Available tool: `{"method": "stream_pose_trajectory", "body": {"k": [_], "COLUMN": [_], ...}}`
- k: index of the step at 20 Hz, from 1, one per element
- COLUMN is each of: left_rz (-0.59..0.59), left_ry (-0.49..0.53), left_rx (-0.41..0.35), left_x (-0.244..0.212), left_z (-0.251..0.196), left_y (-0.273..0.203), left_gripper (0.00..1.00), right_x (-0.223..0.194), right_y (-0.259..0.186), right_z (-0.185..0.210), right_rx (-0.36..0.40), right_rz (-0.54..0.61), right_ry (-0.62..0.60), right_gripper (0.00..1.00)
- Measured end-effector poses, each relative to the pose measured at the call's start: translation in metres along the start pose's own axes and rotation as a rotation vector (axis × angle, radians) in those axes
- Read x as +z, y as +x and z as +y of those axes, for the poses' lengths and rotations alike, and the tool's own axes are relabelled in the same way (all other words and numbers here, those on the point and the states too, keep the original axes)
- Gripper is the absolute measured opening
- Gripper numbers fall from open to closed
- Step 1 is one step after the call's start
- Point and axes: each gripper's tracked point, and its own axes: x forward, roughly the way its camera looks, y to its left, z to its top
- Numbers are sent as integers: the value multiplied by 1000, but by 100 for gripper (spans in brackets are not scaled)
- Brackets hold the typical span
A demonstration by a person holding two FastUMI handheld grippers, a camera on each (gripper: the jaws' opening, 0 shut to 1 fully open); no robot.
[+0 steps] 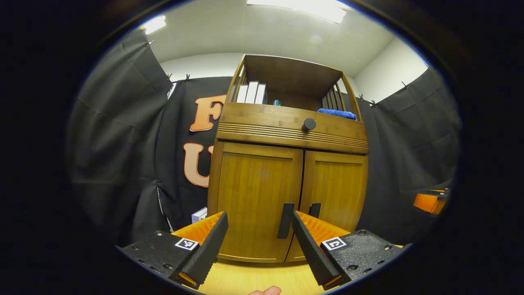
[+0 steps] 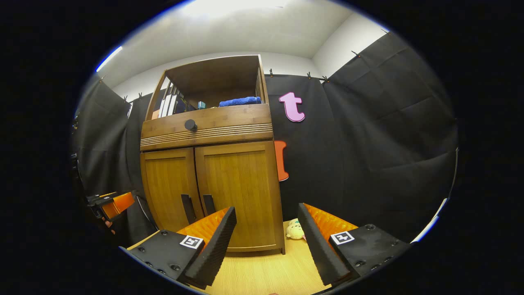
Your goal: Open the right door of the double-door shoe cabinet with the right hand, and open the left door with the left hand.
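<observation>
Both tools are hovering in front of the closed cabinet; the approach step is in hand, and neither door is opened yet. The left tool (image 1: 258, 229) is sitting spread wide, holding and touching nothing; the left handle (image 1: 285, 220) is showing just inside its 3 o'clock finger. The right tool (image 2: 267, 229) is likewise spread and empty, with the right handle (image 2: 209, 204) lying toward 10 o'clock. Next, the right tool is likely needing to shift toward 10 o'clock and advance to straddle that handle on the right door (image 2: 237, 192). The left door (image 1: 256, 192) is standing shut farther back.
</observation>
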Motion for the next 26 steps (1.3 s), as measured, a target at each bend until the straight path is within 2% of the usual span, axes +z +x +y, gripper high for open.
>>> {"method": "stream_pose_trajectory", "body": {"k": [7,8,13,18,20,23,24,26], "left_rz": [1,2,0,1,-5,-11,-13,-10], "left_ry": [0,-1,1,2,9,-13,-29,-37], "left_rx": [-2,-2,8,14,20,27,23,21], "left_x": [-2,-3,-5,-7,-5,-1,0,0], "left_z": [0,0,5,6,8,9,7,7], "left_y": [6,7,12,18,18,22,23,23], "left_gripper": [95,92,95,95,92,95,92,94], "right_x": [-1,-2,-20,-25,-33,-39,-42,-51], "right_y": [7,8,20,56,77,112,124,149], "right_z": [4,5,5,28,45,77,91,113], "right_rx": [8,9,14,95,141,207,233,254], "right_rz": [-4,-3,18,-17,-8,-4,-4,-5], "right_ry": [-5,-3,5,32,56,67,66,55], "right_gripper": [98,98,98,97,97,97,89,89]}}
